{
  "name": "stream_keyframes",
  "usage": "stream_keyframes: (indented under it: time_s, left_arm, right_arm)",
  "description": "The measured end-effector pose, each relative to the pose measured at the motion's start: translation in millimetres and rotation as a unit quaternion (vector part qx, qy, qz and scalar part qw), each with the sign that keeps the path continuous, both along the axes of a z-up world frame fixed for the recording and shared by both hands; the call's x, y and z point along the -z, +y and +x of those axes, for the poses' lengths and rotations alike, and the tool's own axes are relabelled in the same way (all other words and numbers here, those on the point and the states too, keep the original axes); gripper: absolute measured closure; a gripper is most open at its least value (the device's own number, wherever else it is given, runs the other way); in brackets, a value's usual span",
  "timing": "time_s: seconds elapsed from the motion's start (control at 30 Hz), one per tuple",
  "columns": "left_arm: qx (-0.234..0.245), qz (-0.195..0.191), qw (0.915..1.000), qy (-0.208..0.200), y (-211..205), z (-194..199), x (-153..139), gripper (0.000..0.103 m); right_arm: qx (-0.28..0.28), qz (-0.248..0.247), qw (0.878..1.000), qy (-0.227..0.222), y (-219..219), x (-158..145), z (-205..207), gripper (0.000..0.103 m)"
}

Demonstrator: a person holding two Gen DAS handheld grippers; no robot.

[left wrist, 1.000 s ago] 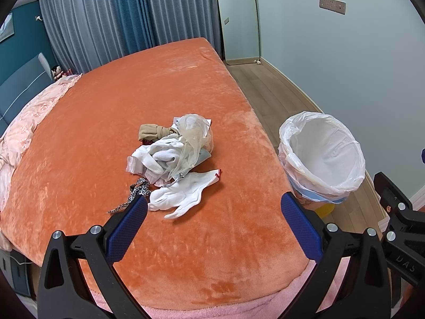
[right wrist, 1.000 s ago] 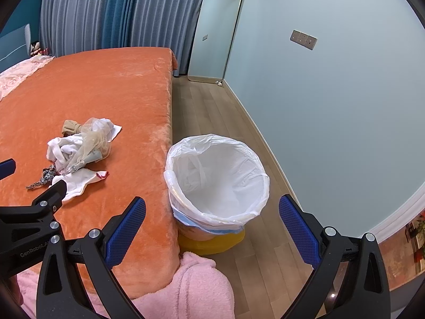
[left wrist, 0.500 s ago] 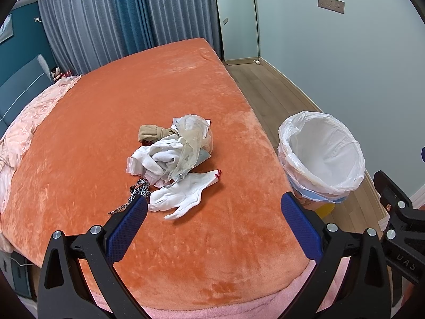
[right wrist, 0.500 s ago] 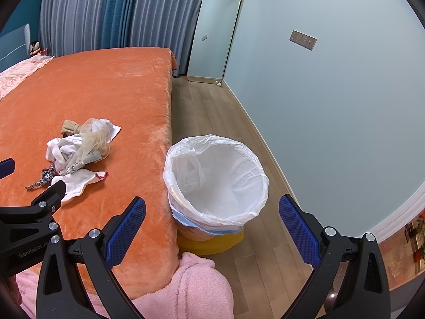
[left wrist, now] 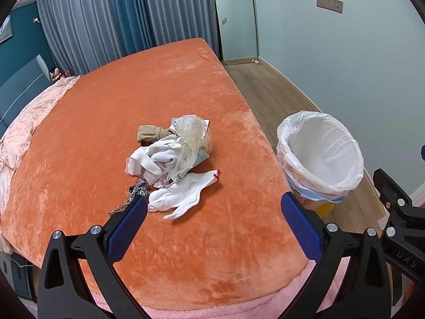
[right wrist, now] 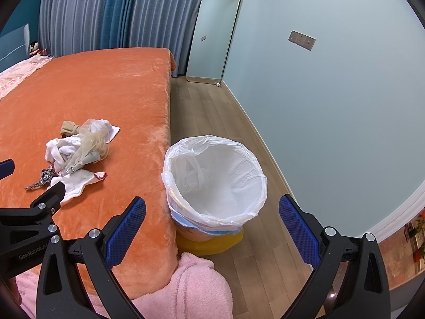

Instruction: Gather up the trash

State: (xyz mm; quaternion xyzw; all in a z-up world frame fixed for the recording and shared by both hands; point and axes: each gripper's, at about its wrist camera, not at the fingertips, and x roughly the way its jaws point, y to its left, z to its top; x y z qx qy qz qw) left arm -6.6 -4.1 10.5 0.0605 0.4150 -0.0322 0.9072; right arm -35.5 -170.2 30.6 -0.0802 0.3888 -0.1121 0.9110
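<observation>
Here, from the left wrist camera, I see my left hand-held gripper (left wrist: 213, 215) hanging over the near part of the bed with the orange plush blanket (left wrist: 111, 122), its blue-padded fingers spread wide with nothing between them. The trash sits in a loose heap on the blanket, mid-bed and a little left of centre: a flat white knitted work glove with a red cuff edge (left wrist: 183, 194) lies nearest me, touching a crumpled bundle of white cloth (left wrist: 151, 159) behind it. A wrinkled translucent plastic bag (left wrist: 192, 135) is draped over the right side of that bundle, and a knotted tan stocking (left wrist: 151, 133) rests at the far left of the heap. A thin leopard-print strip of fabric (left wrist: 136, 192) trails toward me, just beside the left fingertip.

From the right wrist camera, my right hand-held gripper (right wrist: 212, 220) is also wide open and holds nothing. It frames the round yellow bin lined with a white plastic bag (right wrist: 247, 175), which stands on the wooden plank floor (right wrist: 212, 111) right against the right edge of the bed. A fluffy pink blanket (right wrist: 186, 287) bunches at the near corner, just beside the bin's base.
</observation>
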Motion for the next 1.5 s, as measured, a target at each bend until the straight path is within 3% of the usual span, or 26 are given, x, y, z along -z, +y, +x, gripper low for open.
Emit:
stream_keyframes:
  time_s: [0.93, 1.2, 1.5]
  left_arm:
    - [0.004, -0.002, 1.0, 0.003, -0.1, 0.2, 3.5, 0.007]
    - [-0.005, -0.019, 0.9998, -0.002, 25.1, 6.8, 14.5, 0.007]
    - [-0.032, -0.04, 0.9987, 0.005, 73.1, 31.0, 31.1, 0.007]
  right_arm:
    - [0.008, 0.0, 1.0, -0.017, -1.5, -3.5, 0.3, 0.007]
    - [0.016, 0.021, 0.999, -0.043, 7.6, -3.3, 0.1, 0.007]
    - [0.005, 0.047, 0.998, -0.042, 34.5, 6.7, 13.4, 0.007]
